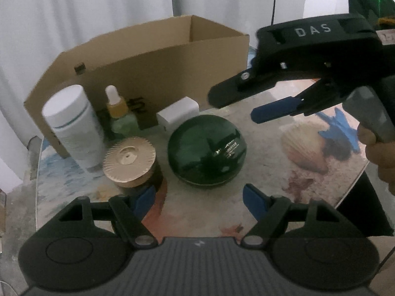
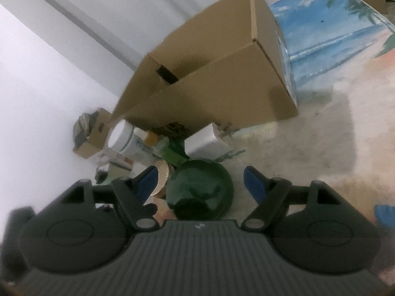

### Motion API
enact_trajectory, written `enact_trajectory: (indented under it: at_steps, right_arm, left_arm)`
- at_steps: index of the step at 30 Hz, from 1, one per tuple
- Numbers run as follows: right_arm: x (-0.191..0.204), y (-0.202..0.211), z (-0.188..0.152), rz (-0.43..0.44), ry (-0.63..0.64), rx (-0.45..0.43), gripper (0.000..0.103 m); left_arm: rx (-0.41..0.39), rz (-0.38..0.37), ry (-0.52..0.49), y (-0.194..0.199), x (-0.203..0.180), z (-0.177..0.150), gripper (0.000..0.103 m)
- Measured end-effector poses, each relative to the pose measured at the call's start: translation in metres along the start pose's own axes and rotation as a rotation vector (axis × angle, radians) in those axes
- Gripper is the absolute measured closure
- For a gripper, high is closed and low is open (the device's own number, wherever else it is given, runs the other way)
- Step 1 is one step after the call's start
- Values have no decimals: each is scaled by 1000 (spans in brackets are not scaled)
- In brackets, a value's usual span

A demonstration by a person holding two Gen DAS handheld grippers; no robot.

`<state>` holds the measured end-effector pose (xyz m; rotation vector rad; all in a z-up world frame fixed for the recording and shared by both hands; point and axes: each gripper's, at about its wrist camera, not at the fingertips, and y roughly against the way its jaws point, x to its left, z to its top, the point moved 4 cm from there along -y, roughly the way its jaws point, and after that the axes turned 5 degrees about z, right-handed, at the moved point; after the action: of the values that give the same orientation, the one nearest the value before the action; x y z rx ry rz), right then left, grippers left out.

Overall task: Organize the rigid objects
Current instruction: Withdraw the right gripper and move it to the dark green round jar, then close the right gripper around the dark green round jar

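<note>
A dark green domed jar sits on the table in front of an open cardboard box. Left of it stand a gold ribbed-lid jar, a white bottle, a dropper bottle and a white charger block. My left gripper is open, nothing between its blue pads, just short of the green jar. My right gripper hangs open above and right of that jar. In the right wrist view the green jar lies between and beyond the open right gripper, untouched.
The table has a beach-print top with a shell and blue starfish at the right. The cardboard box fills the back; a smaller carton sits on the floor beyond. White curtains hang behind. A hand holds the right gripper.
</note>
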<state>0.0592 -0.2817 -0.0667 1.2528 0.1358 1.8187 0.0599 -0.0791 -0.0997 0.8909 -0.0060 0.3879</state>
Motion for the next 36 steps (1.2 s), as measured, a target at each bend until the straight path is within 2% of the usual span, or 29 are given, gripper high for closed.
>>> enact_trajectory:
  at_steps: [9,13,19,27,36]
  right_arm:
    - [-4,-27,-7,-9,-3,58,26]
    - [-4,-34,-9,6,-2,84,26]
    - [1,-37,-11,24,26,116,25]
    - [-3,-25,-15,14,22,129,25]
    - [-14,4,-29,-12,24,142,23]
  left_arm:
    - [2,-58,0,-11,-7,7,24]
    - [6,-35,-21,-14,-12,7,23]
    - [15,-41,-7,-13,-14,7,23]
    - [-3,-55,-54,3,-30,12,23]
    - [-3,-121,-98,19,-53,2,23]
